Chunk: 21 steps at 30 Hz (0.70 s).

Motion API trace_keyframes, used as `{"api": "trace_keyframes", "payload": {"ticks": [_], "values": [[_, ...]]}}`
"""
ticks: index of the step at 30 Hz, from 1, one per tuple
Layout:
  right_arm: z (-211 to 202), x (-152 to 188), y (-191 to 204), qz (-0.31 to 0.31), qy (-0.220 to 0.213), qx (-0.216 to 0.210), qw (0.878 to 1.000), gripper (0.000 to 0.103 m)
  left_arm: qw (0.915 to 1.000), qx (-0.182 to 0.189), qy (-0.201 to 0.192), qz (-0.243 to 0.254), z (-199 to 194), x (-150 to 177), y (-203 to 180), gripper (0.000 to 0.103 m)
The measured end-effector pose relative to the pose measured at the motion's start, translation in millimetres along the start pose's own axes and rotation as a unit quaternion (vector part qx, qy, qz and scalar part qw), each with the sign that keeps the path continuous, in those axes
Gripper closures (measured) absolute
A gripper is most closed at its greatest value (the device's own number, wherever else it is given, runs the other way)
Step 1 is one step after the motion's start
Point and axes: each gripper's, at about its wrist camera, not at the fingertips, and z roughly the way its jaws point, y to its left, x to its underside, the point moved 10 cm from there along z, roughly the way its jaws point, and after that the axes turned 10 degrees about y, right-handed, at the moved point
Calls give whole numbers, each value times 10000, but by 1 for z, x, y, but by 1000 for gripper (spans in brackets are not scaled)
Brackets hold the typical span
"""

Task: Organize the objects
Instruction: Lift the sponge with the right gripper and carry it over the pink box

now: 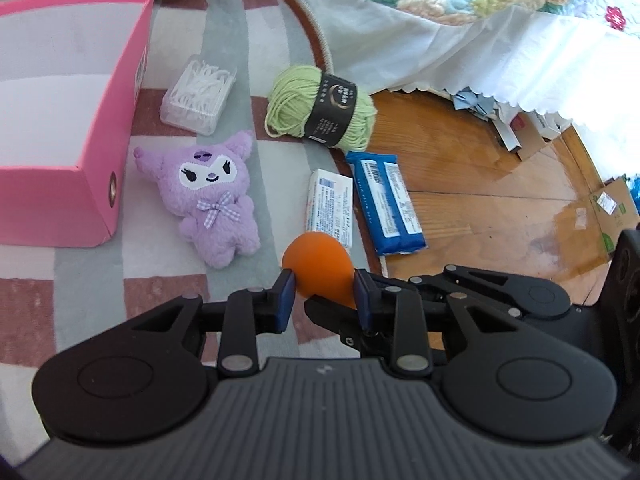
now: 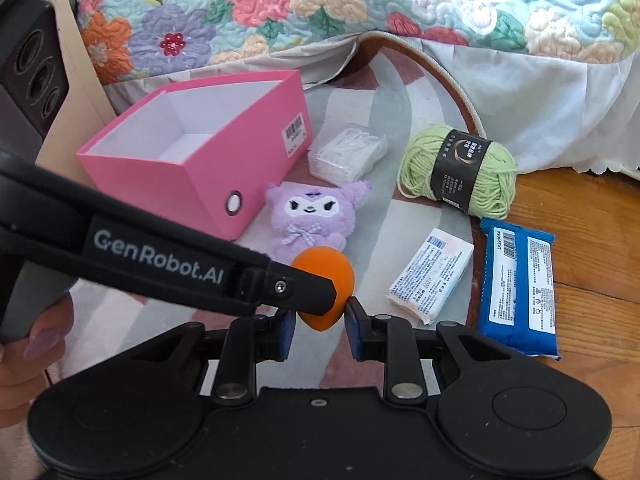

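Both grippers pinched one thing together: the left gripper (image 1: 324, 294) and the right gripper (image 2: 320, 322) each had their blue pads pressed on the little orange sponge egg (image 2: 323, 286), held up above the rug (image 1: 80, 300). This looked like the carrying step. Next, it probably needed to go over the open pink box (image 2: 192, 176), past the purple plush toy (image 2: 312, 216), and be dropped in.

A home bedroom: a bed's floral quilt (image 2: 360, 4) and white scalloped bed skirt (image 1: 500, 60) hang over a wooden floor (image 1: 480, 208), where a checked rug (image 1: 224, 40) lies beyond the fingers.
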Motion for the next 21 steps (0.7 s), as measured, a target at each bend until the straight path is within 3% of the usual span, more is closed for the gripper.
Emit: {"api": "trace_keyframes", "payload": {"ticks": [8,13,21], "values": [[-34,-8,21,-192,-84,17,9998,72,9997,-165,-36,169,-39,3,-15,74],[-55,-12,39,-29,123,-151,9998,72,9990,-343,232,156,-68,10,-21,73],[-85,-29,69,-398,-166,-130,9990,72,9978,-614,-115,240,-114,10,-26,74]]}}
